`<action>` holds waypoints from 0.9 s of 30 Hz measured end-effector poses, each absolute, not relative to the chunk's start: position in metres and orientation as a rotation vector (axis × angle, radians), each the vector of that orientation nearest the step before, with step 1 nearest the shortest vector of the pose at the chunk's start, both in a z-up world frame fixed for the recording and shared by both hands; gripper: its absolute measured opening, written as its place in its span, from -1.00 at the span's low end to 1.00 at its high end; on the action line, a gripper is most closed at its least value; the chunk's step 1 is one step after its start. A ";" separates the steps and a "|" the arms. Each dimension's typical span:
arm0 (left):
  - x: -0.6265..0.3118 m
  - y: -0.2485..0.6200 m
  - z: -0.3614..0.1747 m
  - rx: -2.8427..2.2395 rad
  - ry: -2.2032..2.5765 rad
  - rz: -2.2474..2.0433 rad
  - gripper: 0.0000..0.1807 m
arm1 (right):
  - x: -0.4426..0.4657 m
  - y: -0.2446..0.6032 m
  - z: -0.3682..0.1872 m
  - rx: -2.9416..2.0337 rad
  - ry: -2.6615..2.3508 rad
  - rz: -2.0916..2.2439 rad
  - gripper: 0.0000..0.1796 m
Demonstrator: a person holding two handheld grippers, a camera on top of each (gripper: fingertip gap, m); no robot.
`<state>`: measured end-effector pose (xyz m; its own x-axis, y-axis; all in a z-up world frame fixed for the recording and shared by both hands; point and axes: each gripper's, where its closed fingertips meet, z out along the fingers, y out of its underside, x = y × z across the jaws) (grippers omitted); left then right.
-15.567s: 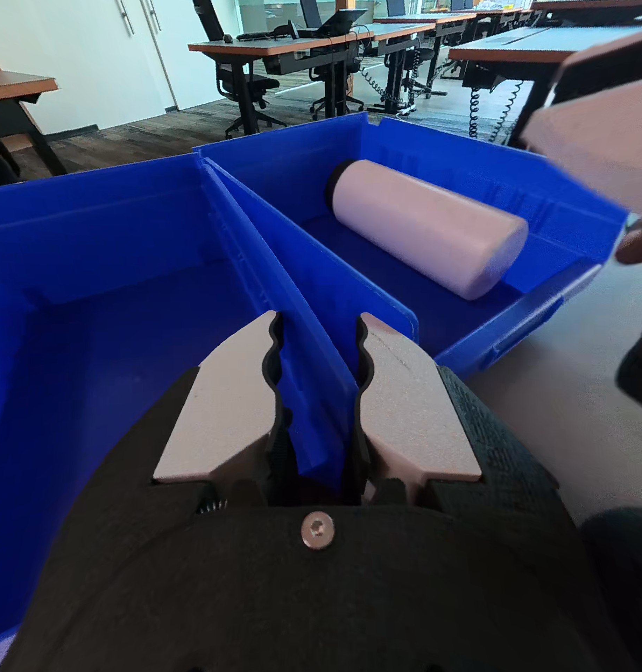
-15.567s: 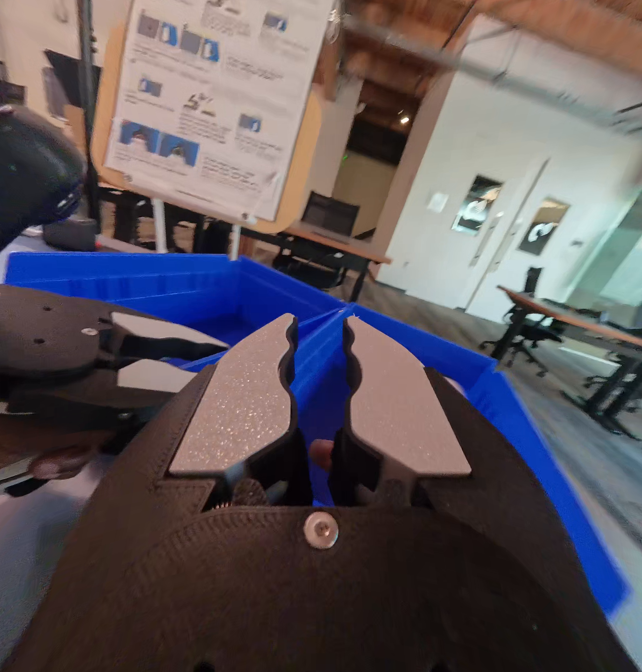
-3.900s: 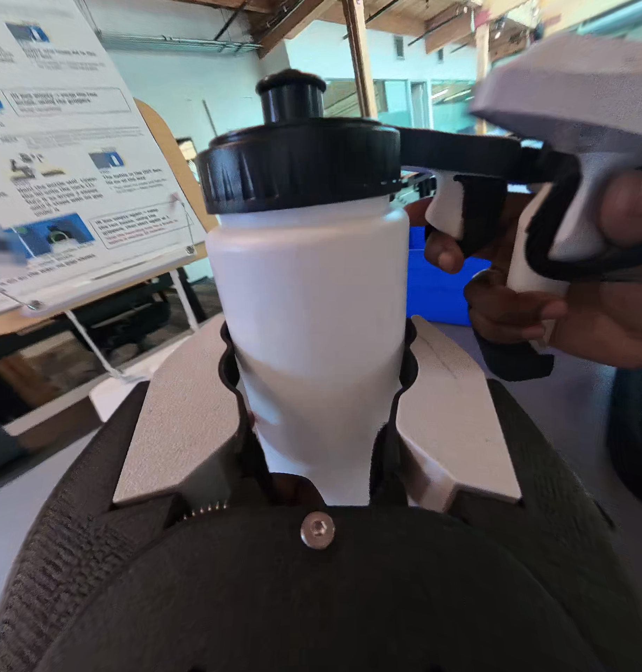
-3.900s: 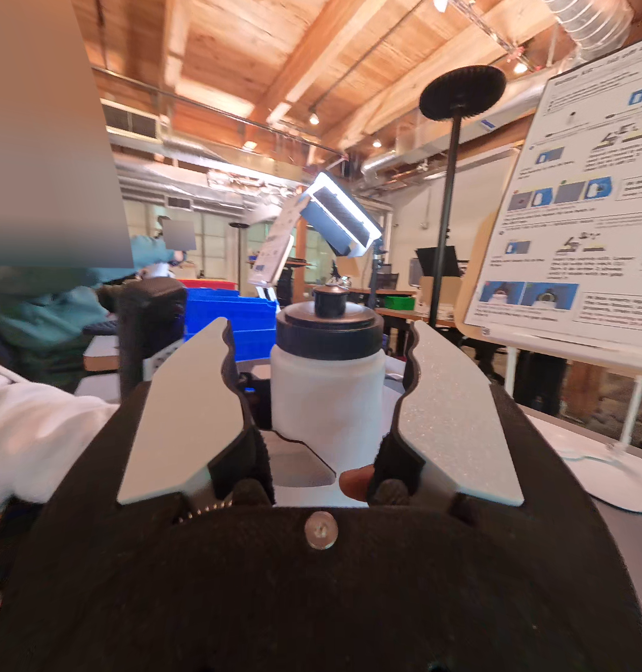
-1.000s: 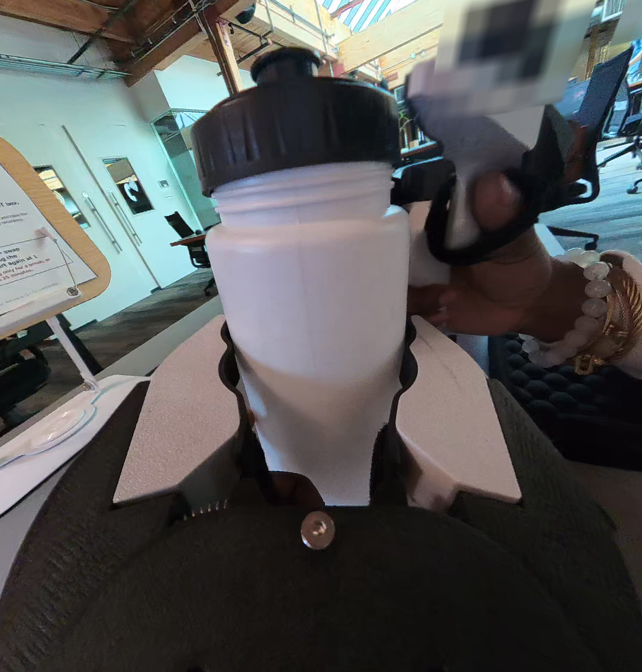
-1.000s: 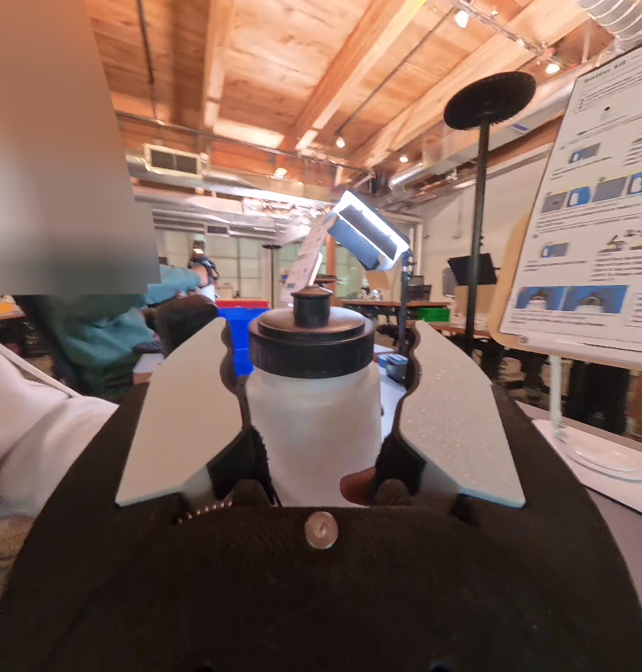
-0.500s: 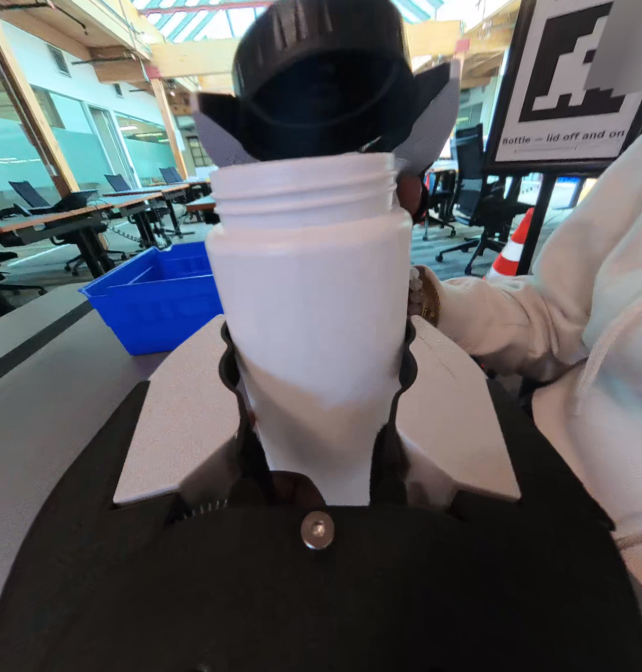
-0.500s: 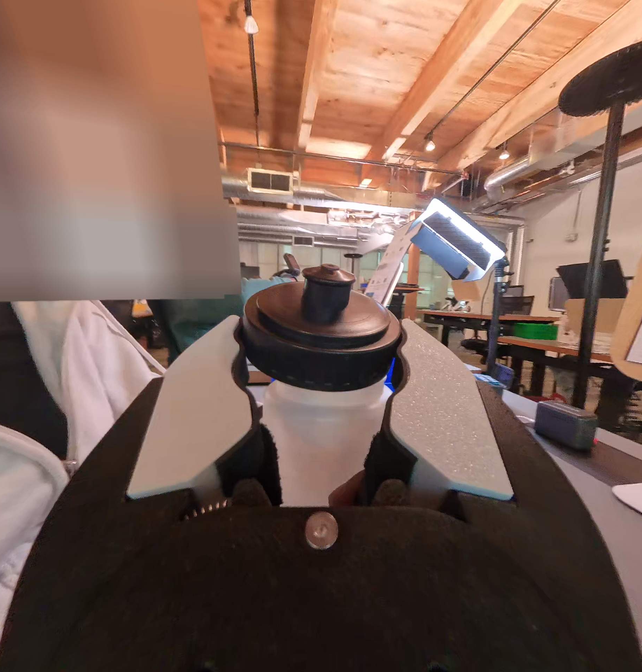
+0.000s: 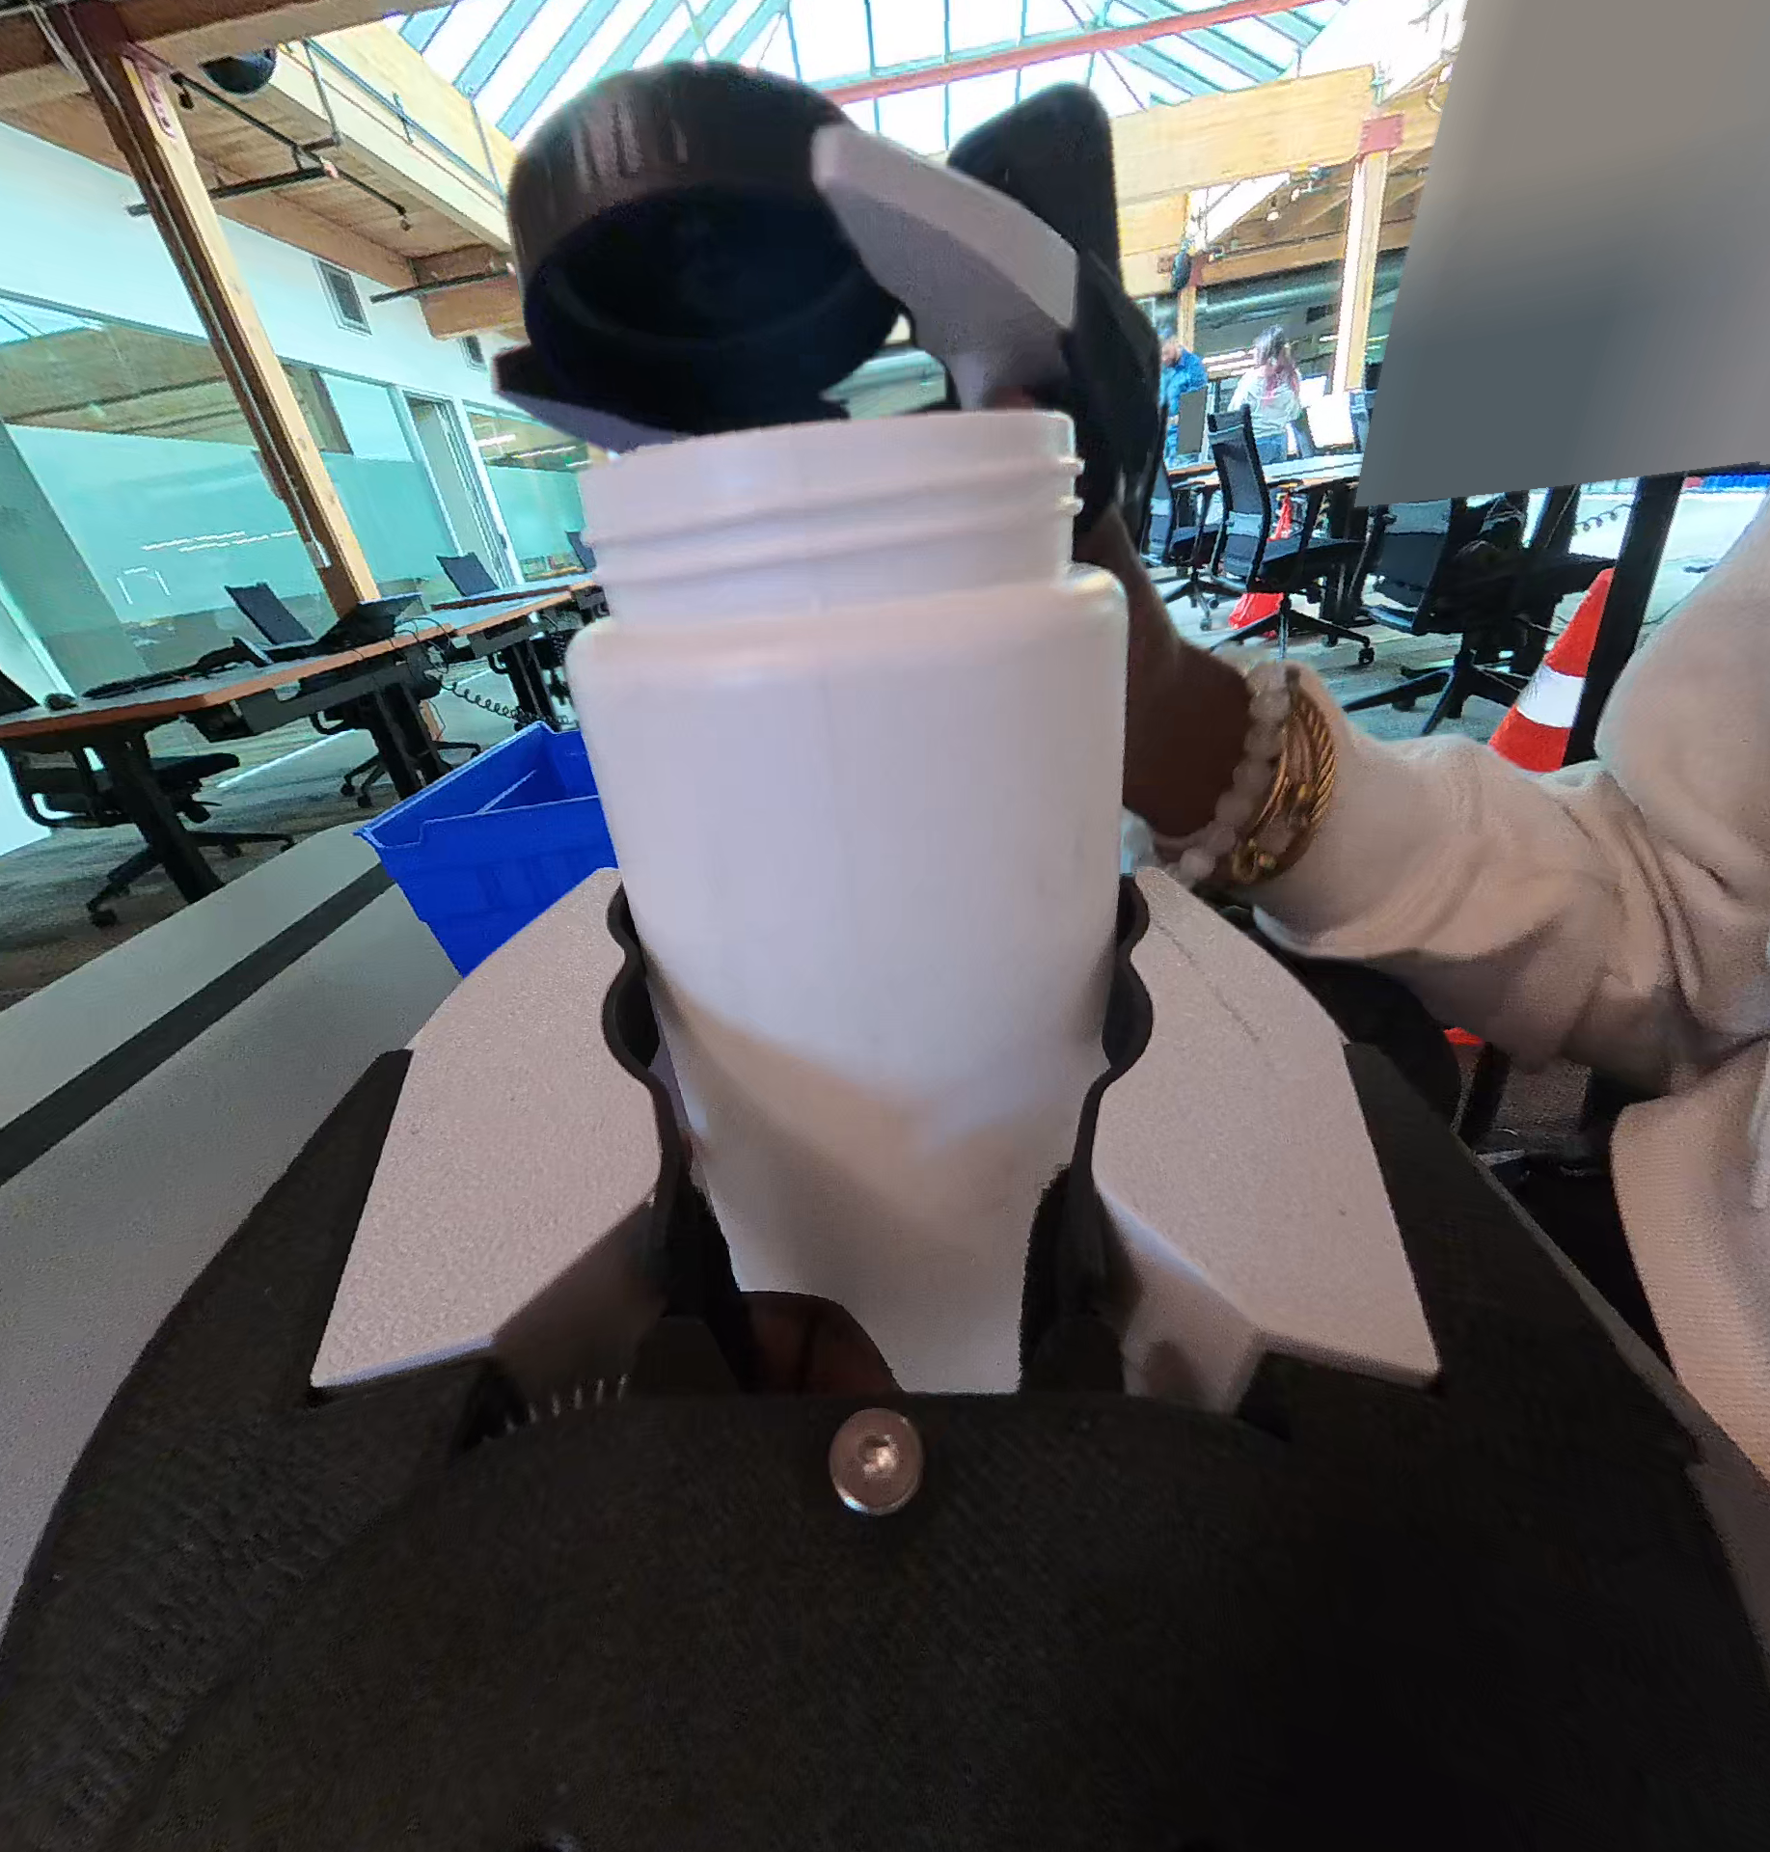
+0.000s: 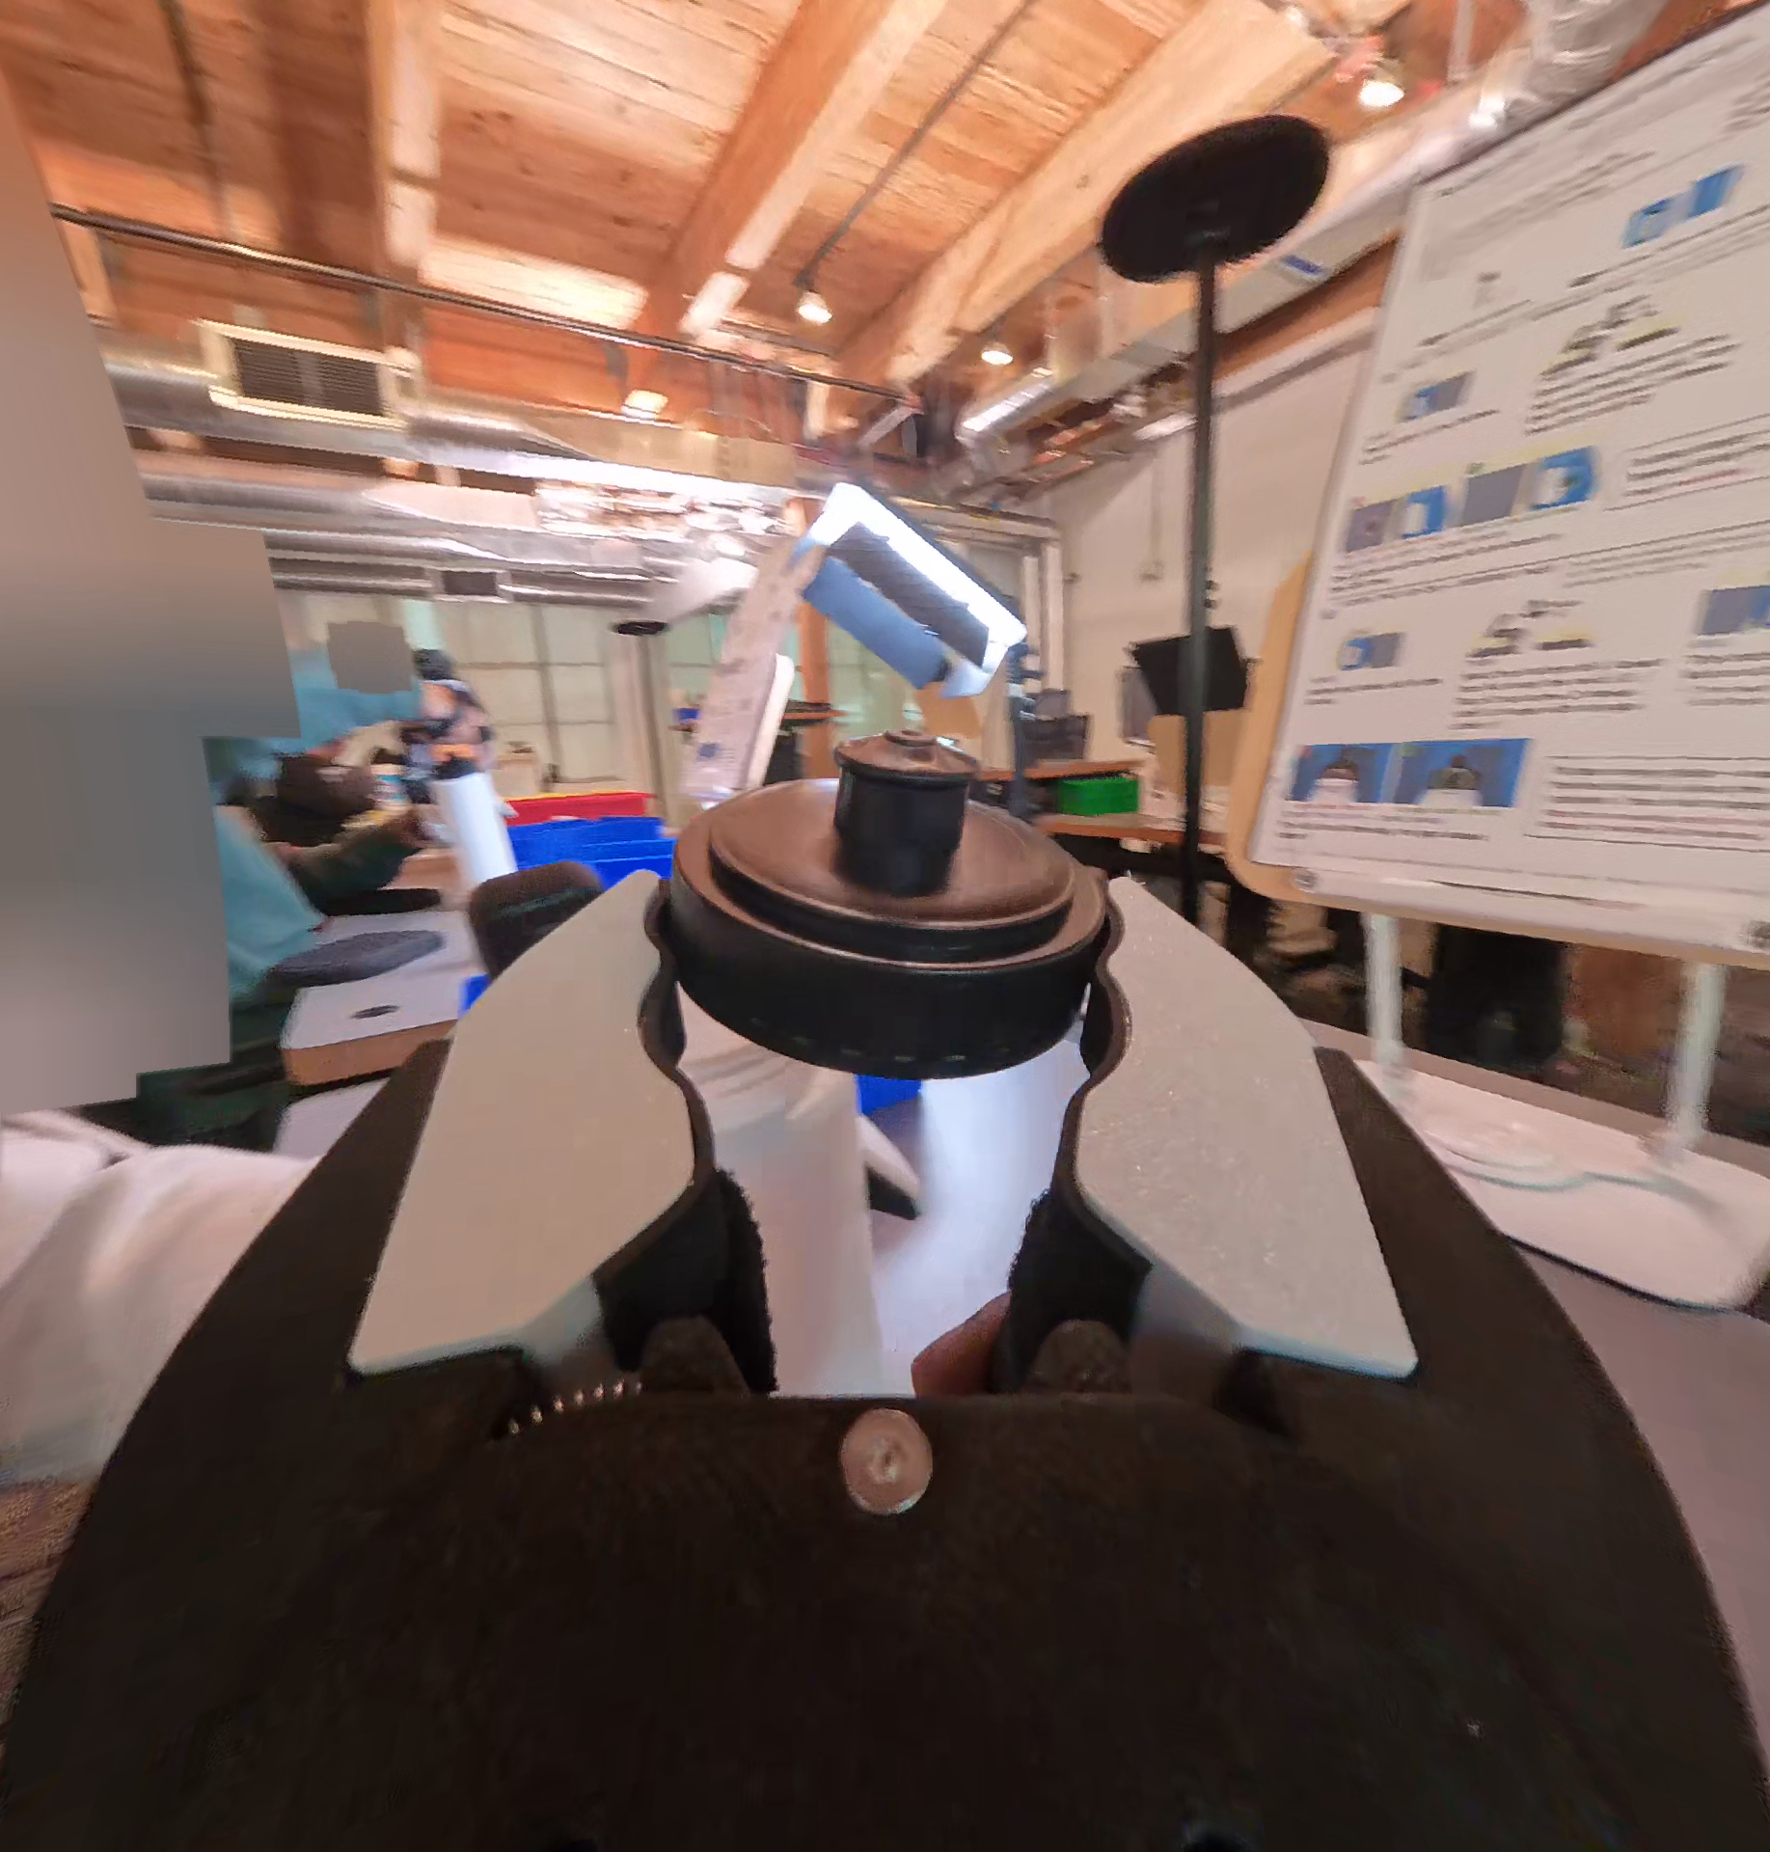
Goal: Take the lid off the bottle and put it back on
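Observation:
My left gripper [image 9: 875, 932] is shut on the white bottle [image 9: 850, 762] and holds it upright. The bottle's threaded mouth is bare. My right gripper [image 10: 879, 922] is shut on the black lid [image 10: 881, 942], which has a round spout on top. In the left wrist view the lid [image 9: 680, 271] hangs tilted just above and left of the bottle's mouth, with its hollow underside facing me, and the right gripper's fingers [image 9: 946, 261] clamp its sides. In the right wrist view the bottle [image 10: 981, 1112] shows below the lid.
A blue bin [image 9: 490, 852] stands on the grey table [image 9: 159, 1102] behind the bottle. A person's white sleeve [image 9: 1522, 882] reaches in from the right. An instruction board on a white stand [image 10: 1582, 521] stands at the right. Desks and chairs fill the room behind. One gripper's finger ends stand about 10 cm off the other's.
The lid has come off the bottle. Half a second ago it sat straight above the mouth; now it is tilted and shifted left, clear of the neck. The left gripper still holds the bottle.

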<state>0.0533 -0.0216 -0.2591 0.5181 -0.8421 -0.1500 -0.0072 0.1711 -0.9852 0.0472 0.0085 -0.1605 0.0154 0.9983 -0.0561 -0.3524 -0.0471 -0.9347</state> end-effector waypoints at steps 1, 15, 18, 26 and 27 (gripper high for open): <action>0.053 -0.022 -0.259 -1.269 0.852 -0.706 -0.02 | 0.052 0.017 -0.157 -1.036 -0.877 1.321 -0.13; 0.050 -0.021 -0.259 -1.265 0.861 -0.670 -0.02 | 0.188 0.246 -0.277 -2.007 -0.815 0.437 -0.12; 0.050 -0.021 -0.259 -1.267 0.867 -0.661 -0.02 | 0.191 0.267 -0.325 -2.145 -0.868 0.354 -0.11; 0.051 -0.022 -0.259 -1.261 0.878 -0.657 -0.02 | 0.196 0.296 -0.379 -2.270 -0.821 0.286 -0.11; 0.051 -0.022 -0.259 -1.260 0.877 -0.659 -0.02 | 0.198 0.297 -0.381 -2.274 -0.813 0.279 -0.11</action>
<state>0.0510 -0.0222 -0.2589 0.5261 -0.8277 -0.1952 -0.0427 0.2035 -0.9781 0.1976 0.2970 -0.3814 0.7802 0.6248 0.0296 0.4754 -0.5615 -0.6772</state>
